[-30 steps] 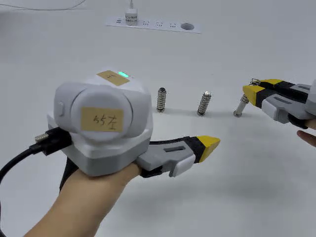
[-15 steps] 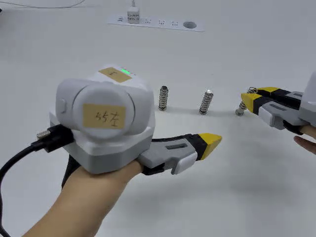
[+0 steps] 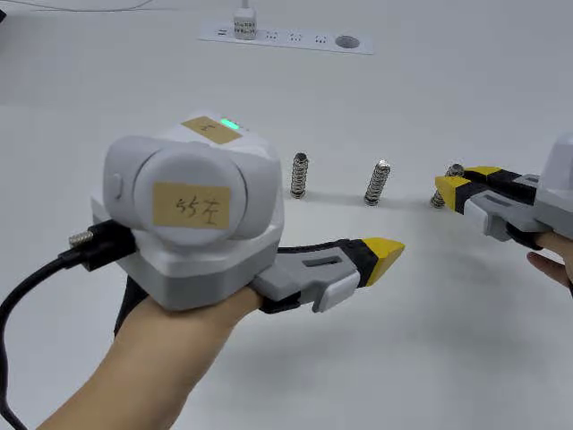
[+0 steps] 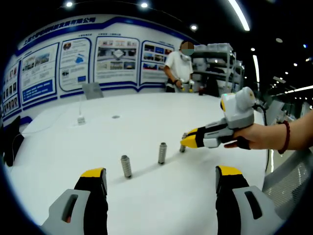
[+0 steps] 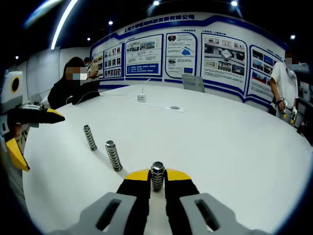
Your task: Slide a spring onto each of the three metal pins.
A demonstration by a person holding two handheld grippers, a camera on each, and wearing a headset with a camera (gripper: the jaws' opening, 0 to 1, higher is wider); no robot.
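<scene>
Head view, your left tool (image 3: pixel 383 255) hovers over the desk (image 3: pixel 403 358), first spring (image 3: pixel 299 176) and second spring (image 3: pixel 378 183) upright beyond it, left gripper view, its jaws spread wide, right gripper view, your right tool (image 5: pixel 157 175) clenched on the third spring (image 5: pixel 157 184), upright on its pin (image 5: pixel 157 168).

- A plain white surface (image 3: pixel 430 340) is seen.
- Three metal pins are stood on it in a row, apart from one another: a left pin (image 3: pixel 300 176), upright; a middle pin (image 3: pixel 378 183), slightly tilted; and a right pin (image 5: pixel 157 175). A spring is seen around each.
- A white power strip (image 3: pixel 286 38) is laid flat at the far side, with a white plug (image 3: pixel 243 20) seated in it.
</scene>
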